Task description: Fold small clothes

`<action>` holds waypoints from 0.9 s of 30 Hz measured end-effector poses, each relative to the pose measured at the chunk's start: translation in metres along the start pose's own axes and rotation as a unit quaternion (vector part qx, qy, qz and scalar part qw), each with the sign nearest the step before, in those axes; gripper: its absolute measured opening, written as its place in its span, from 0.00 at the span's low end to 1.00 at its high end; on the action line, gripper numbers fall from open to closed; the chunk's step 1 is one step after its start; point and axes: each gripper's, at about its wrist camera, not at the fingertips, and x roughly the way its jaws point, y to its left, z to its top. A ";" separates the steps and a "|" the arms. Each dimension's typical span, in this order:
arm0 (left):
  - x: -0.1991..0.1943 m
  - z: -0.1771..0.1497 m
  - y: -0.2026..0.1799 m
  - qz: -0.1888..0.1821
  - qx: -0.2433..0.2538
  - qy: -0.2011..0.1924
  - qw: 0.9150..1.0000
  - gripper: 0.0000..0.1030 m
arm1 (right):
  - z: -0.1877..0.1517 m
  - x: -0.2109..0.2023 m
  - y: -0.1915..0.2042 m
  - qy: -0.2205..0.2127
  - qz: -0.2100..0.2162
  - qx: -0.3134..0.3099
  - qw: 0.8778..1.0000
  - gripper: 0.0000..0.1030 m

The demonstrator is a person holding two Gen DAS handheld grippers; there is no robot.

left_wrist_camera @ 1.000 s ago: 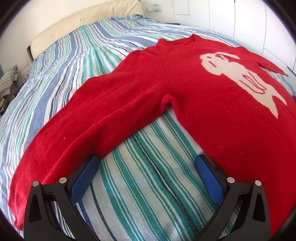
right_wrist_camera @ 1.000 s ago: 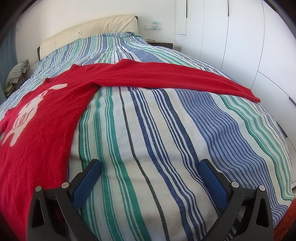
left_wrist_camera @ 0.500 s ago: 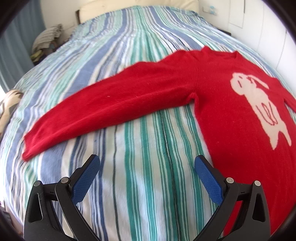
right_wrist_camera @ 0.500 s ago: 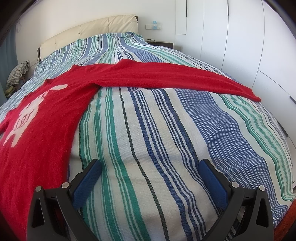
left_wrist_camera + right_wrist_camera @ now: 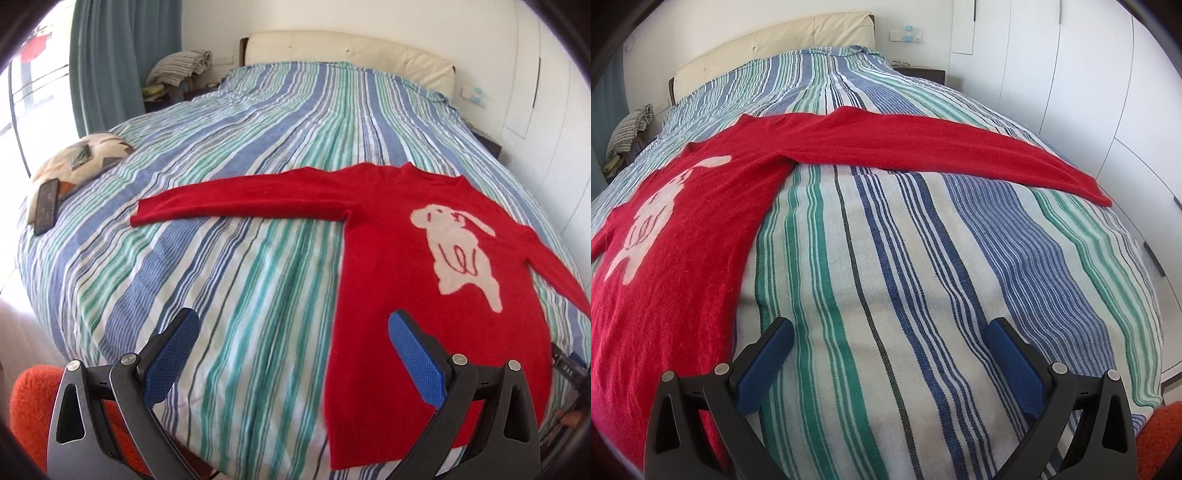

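Red sweater [image 5: 402, 280] lay flat on bed [image 5: 258, 155] | soft, limp knit; take its cuffs | your left gripper [image 5: 293, 347] and right gripper [image 5: 890, 354] fingers gaped wide, empty.

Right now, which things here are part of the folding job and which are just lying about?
Part of the job:
red sweater, spread flat on the bed
left claw, open
right claw, open

Just lying about:
patterned pillow
dark phone beside it
folded cloths by the headboard
orange rug
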 end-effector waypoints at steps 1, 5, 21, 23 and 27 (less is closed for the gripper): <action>-0.002 -0.004 -0.007 0.002 0.007 -0.005 1.000 0.99 | 0.001 -0.006 -0.001 -0.005 -0.005 0.000 1.000 1.00; -0.006 -0.019 -0.024 0.021 0.035 -0.024 0.999 0.99 | 0.008 -0.041 -0.001 -0.060 -0.016 -0.012 0.998 1.00; 0.027 -0.028 0.006 -0.001 -0.008 0.050 0.999 0.99 | 0.012 -0.066 0.016 -0.107 0.003 -0.035 0.994 1.00; 0.025 -0.028 0.003 -0.002 -0.001 0.042 0.999 0.99 | 0.010 -0.066 0.018 -0.107 0.004 -0.041 0.993 1.00; 0.022 -0.028 -0.010 0.013 0.042 0.036 0.998 0.99 | 0.009 -0.065 0.017 -0.104 0.010 -0.040 0.994 1.00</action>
